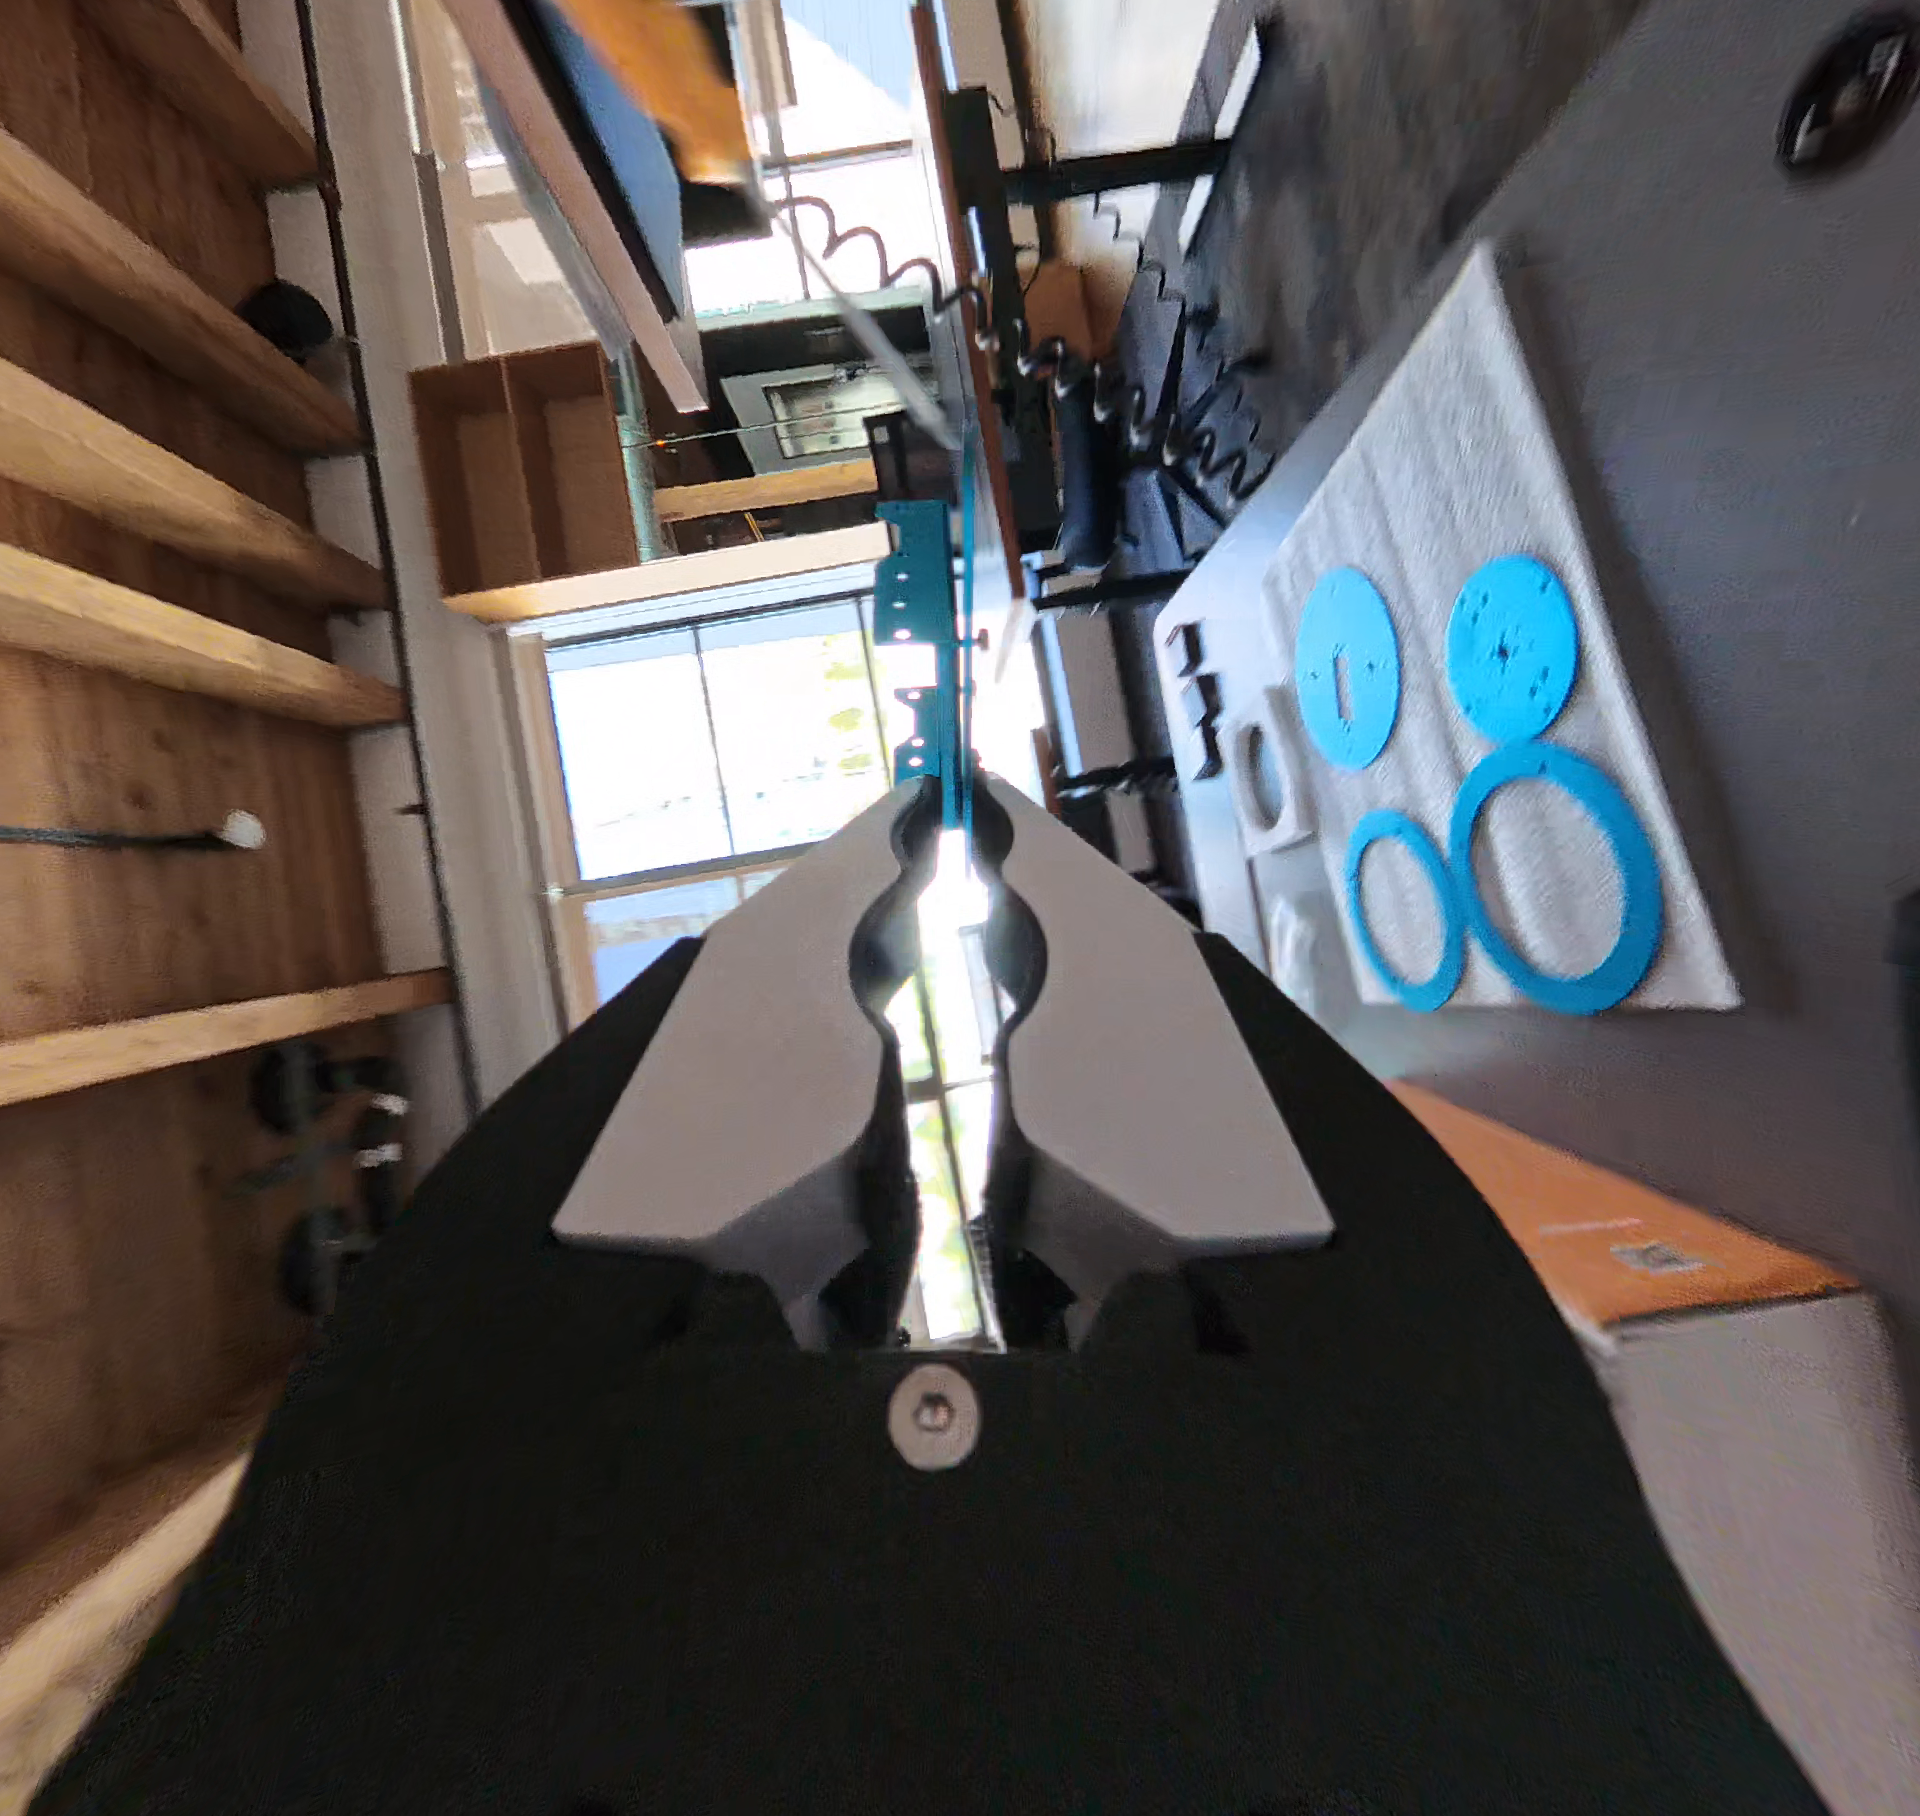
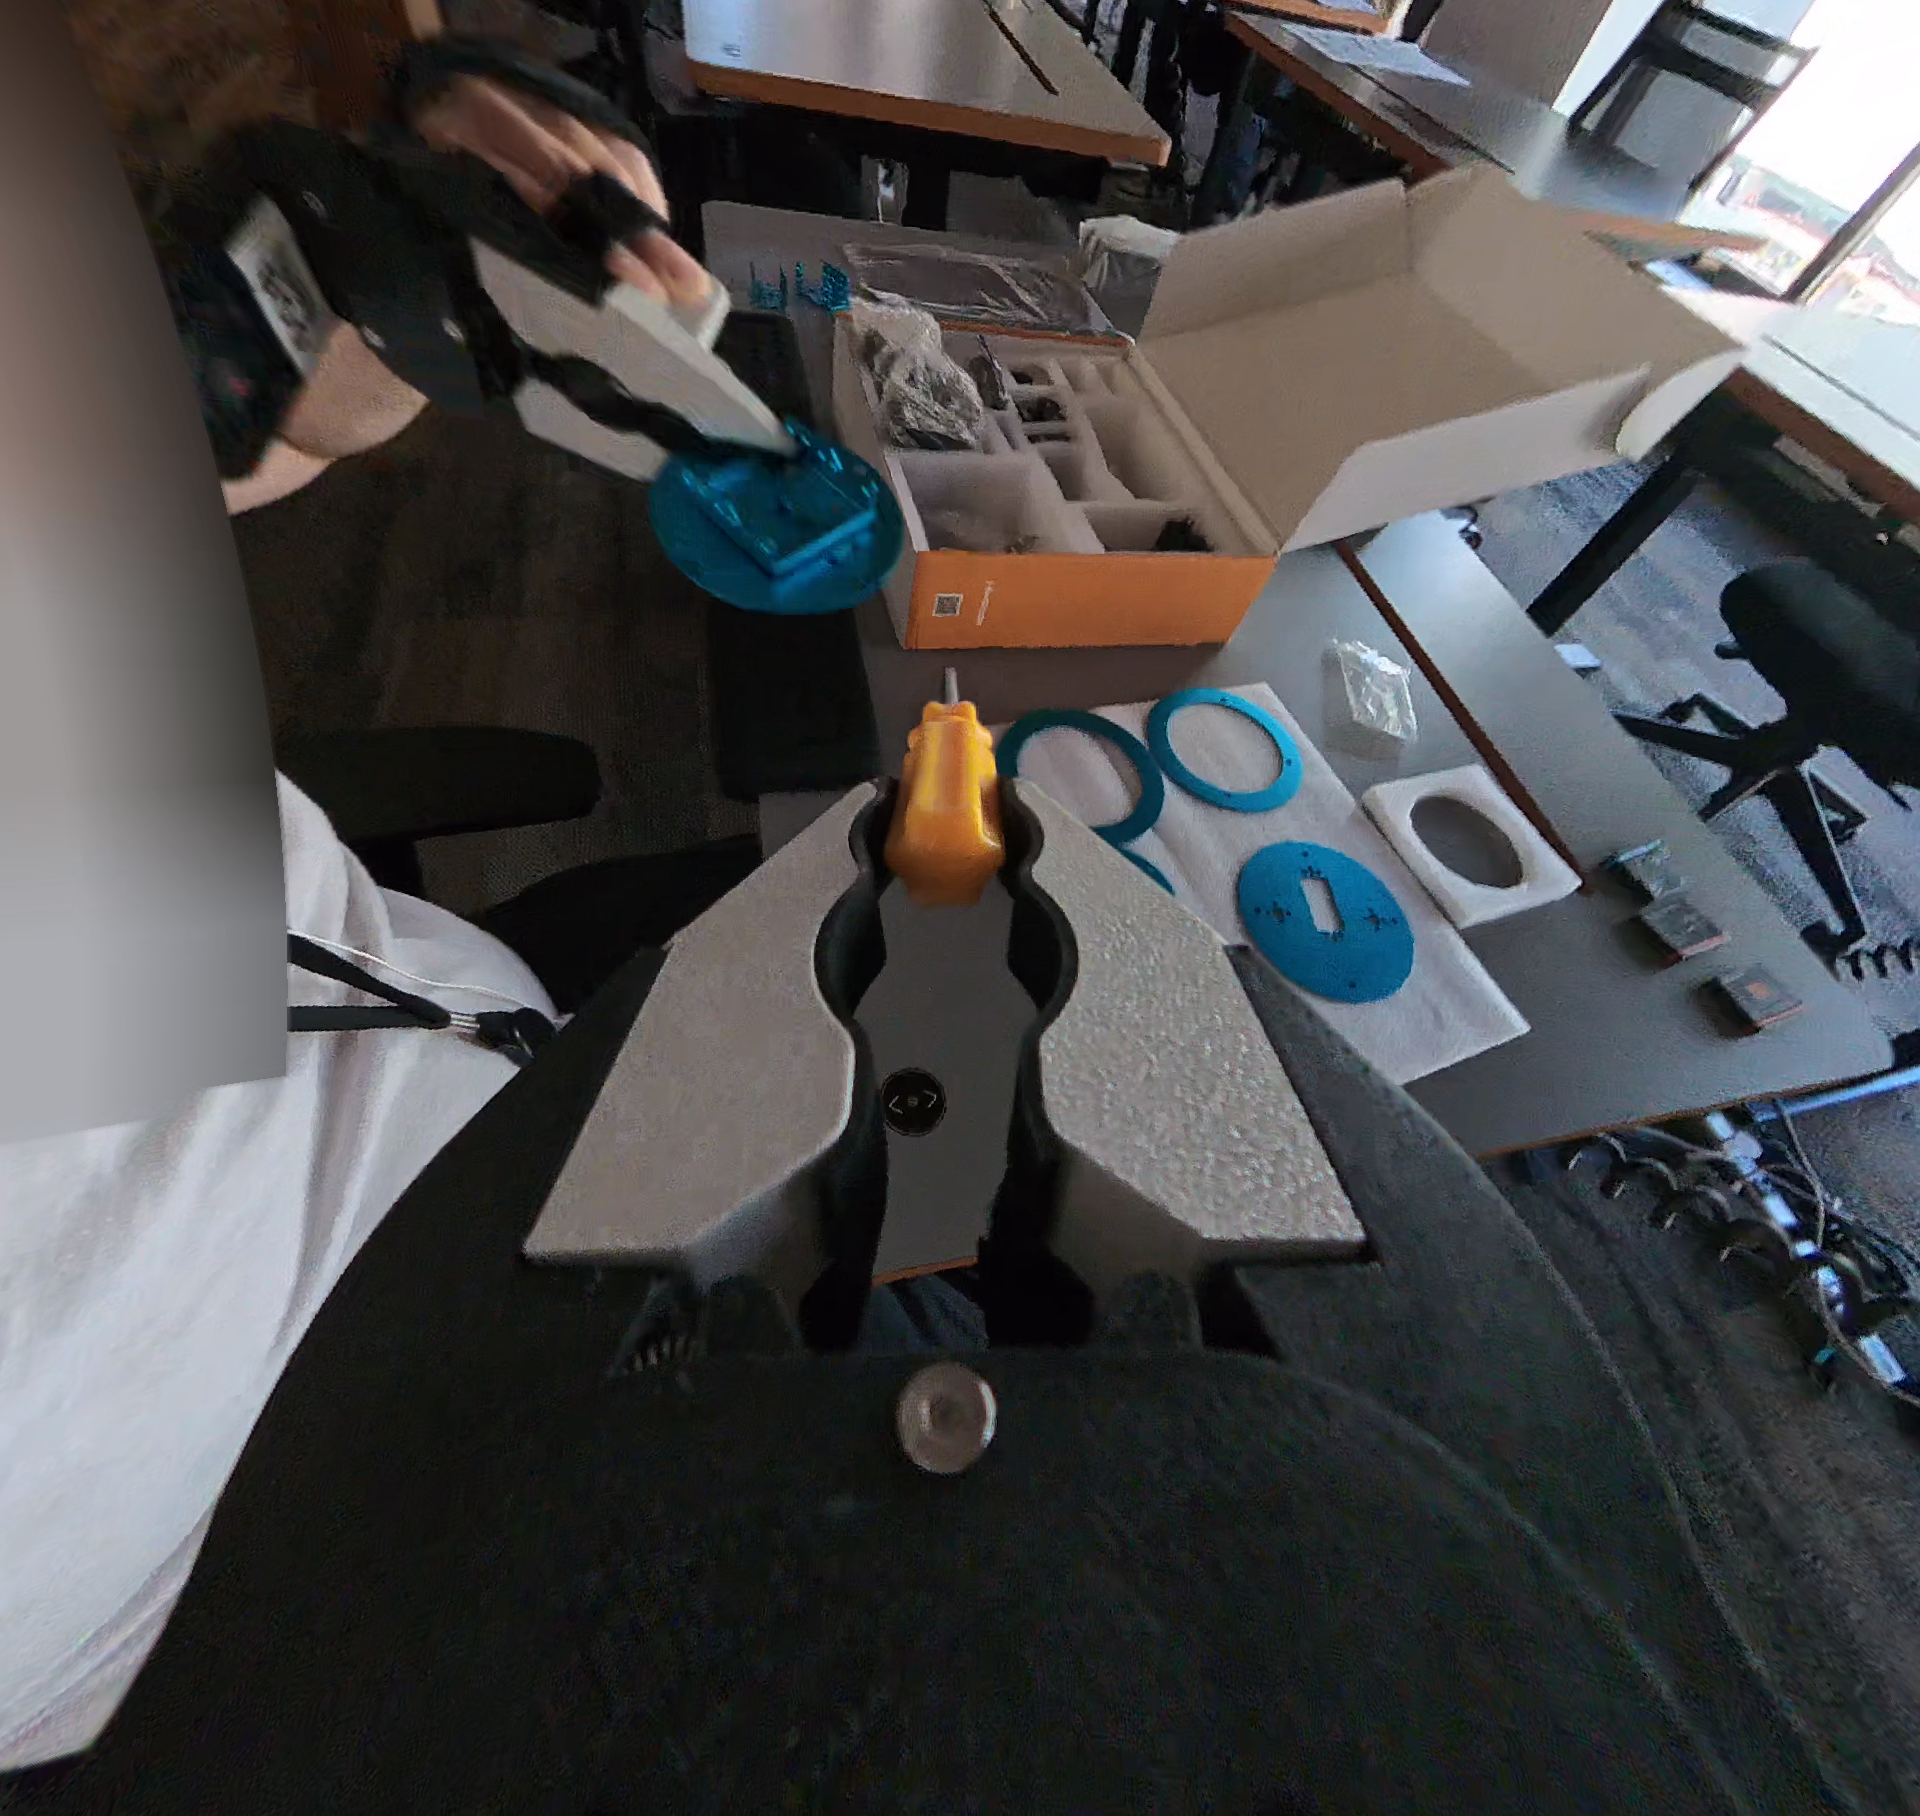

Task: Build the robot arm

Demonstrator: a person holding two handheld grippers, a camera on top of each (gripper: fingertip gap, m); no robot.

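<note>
My left gripper [image 1: 951, 795] is shut on the edge of a blue round plate with a blue bracket [image 1: 914, 623] fixed to it, seen edge-on and held in the air. The right wrist view shows that gripper [image 2: 779, 447] in a person's gloved hand, with the blue plate and bracket [image 2: 774, 530] held above the floor beside the desk. My right gripper [image 2: 943, 795] is shut on the orange handle of a small screwdriver [image 2: 935, 852], whose metal tip points forward over the desk.
A white mat [image 2: 1455, 1028] on the dark desk carries two blue rings [image 2: 1226, 748], [image 2: 1081, 769] and a blue slotted disc [image 2: 1325, 919]. An open orange-and-white parts box [image 2: 1081, 603] stands behind it. A white foam square [image 2: 1470, 841] and small blocks [image 2: 1756, 1003] lie to the right. Some 15 cm of space lies between my two pairs of fingers.
</note>
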